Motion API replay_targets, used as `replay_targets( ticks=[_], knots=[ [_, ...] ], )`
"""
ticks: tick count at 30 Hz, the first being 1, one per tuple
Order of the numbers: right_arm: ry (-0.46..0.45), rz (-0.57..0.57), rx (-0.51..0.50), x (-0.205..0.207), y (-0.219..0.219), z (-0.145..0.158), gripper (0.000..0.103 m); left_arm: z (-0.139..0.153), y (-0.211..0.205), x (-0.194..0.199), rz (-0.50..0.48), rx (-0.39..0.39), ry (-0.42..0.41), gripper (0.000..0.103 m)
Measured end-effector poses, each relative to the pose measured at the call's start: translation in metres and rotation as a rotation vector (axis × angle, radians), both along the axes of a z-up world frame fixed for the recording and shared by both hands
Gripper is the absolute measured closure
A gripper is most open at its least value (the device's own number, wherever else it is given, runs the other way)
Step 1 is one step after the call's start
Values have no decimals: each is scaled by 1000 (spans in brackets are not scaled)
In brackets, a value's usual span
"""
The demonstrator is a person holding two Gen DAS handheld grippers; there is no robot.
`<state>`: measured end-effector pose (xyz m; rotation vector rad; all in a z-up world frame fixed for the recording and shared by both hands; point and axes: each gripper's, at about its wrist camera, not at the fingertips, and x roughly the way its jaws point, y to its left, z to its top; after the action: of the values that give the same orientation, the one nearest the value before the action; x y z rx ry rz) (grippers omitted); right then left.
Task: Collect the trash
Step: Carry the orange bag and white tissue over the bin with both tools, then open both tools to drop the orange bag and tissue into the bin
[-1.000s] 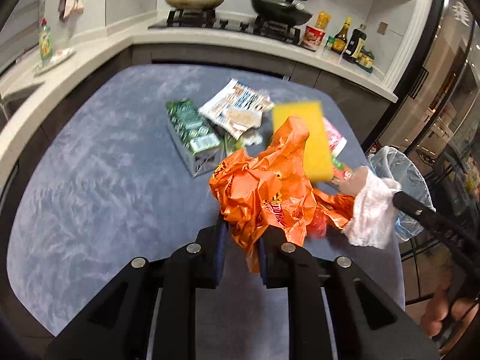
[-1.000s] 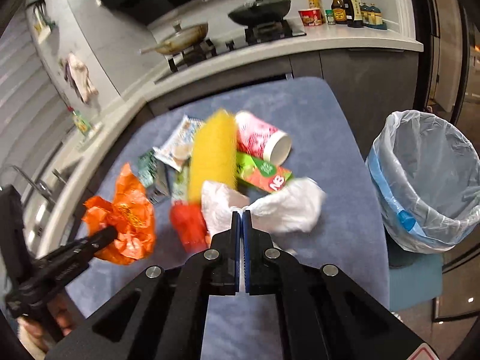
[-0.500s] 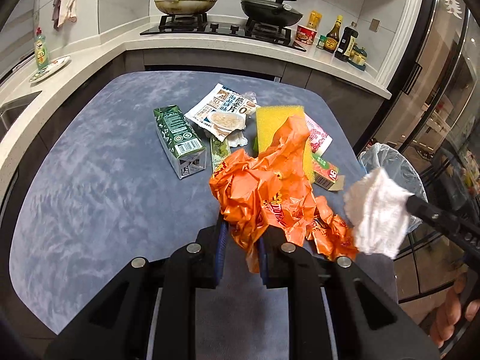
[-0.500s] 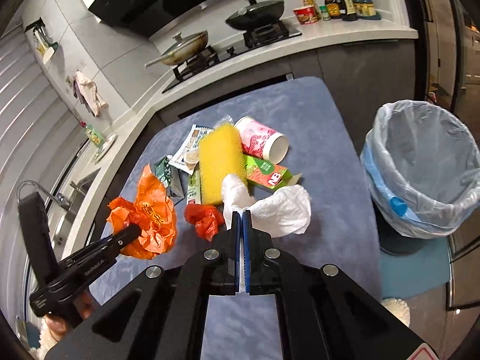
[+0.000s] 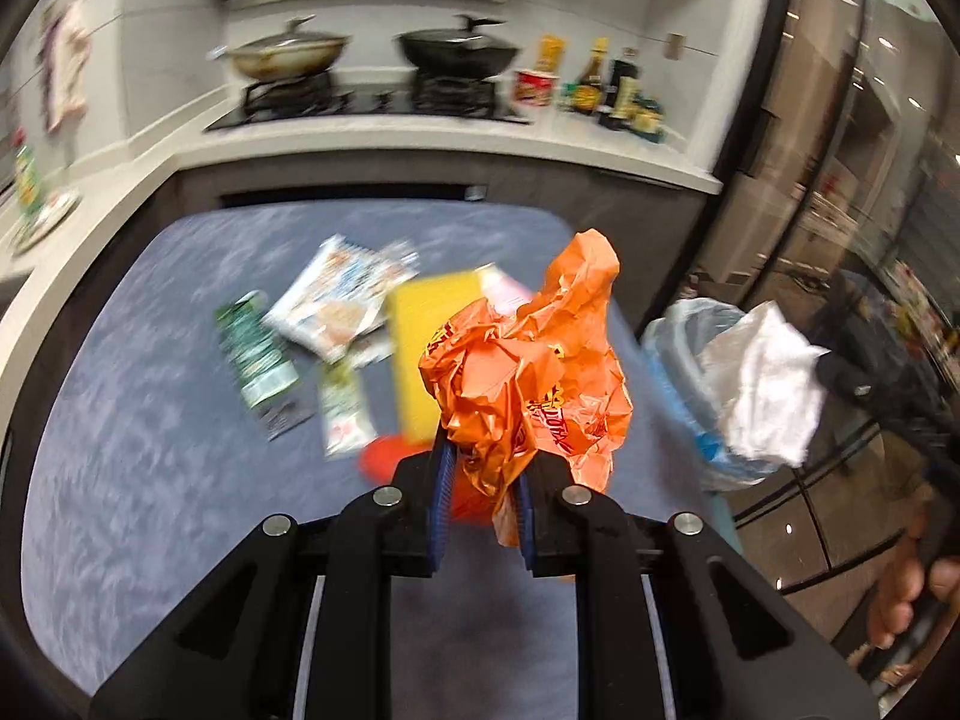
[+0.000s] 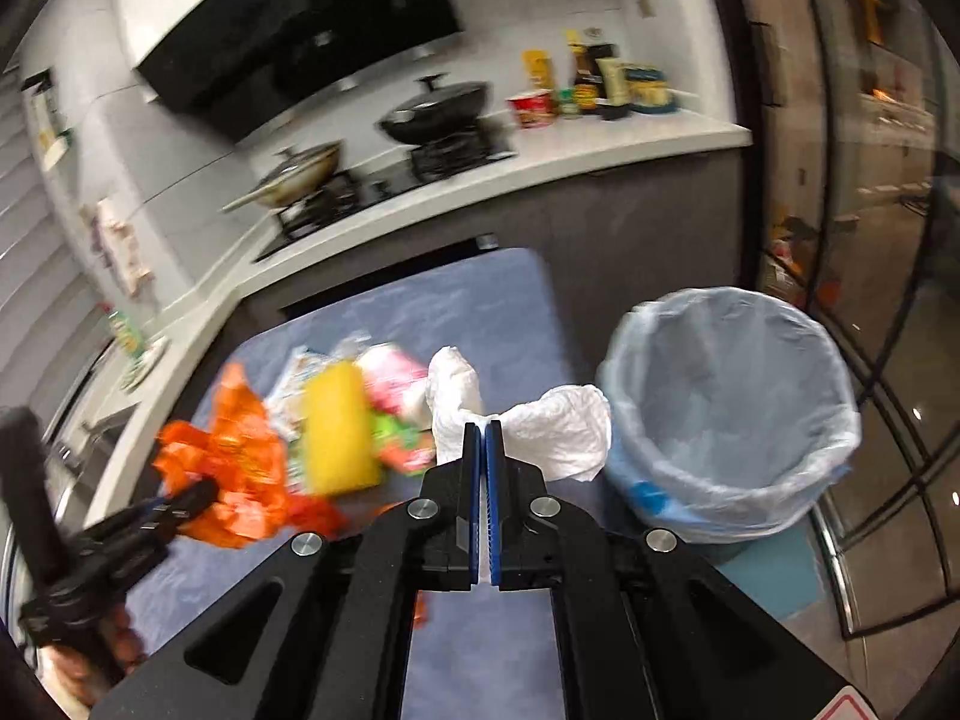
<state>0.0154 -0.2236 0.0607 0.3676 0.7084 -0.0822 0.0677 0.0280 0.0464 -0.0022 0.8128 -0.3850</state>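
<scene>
My left gripper [image 5: 480,468] is shut on a crumpled orange plastic bag [image 5: 534,372], held up above the blue table [image 5: 150,420]. The right gripper [image 6: 483,438] is shut on a white crumpled tissue [image 6: 540,420], lifted close to the rim of the bin lined with a pale blue bag [image 6: 732,408]. In the left wrist view the white tissue [image 5: 762,384] hangs in front of the bin [image 5: 678,348]. In the right wrist view the orange bag [image 6: 240,456] sits in the left gripper [image 6: 204,495] at the lower left.
Left on the table are a yellow sponge [image 5: 426,342], a green carton [image 5: 255,348], a printed food packet [image 5: 342,300], a pink cup [image 6: 390,381] and a small red scrap [image 5: 384,459]. Behind runs a counter with a stove, two pans [image 5: 456,51] and bottles [image 5: 600,84].
Both grippers rose and swung to the right with their loads. The orange bag is now off the table, and the tissue has come over to the bin's near rim.
</scene>
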Motion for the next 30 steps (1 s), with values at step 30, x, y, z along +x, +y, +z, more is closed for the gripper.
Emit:
replay_targets(
  ticks=[30],
  knots=[
    [91,-276,-10,40,-183,-64,60,-61,-299,68,-343,96,36,52]
  ],
)
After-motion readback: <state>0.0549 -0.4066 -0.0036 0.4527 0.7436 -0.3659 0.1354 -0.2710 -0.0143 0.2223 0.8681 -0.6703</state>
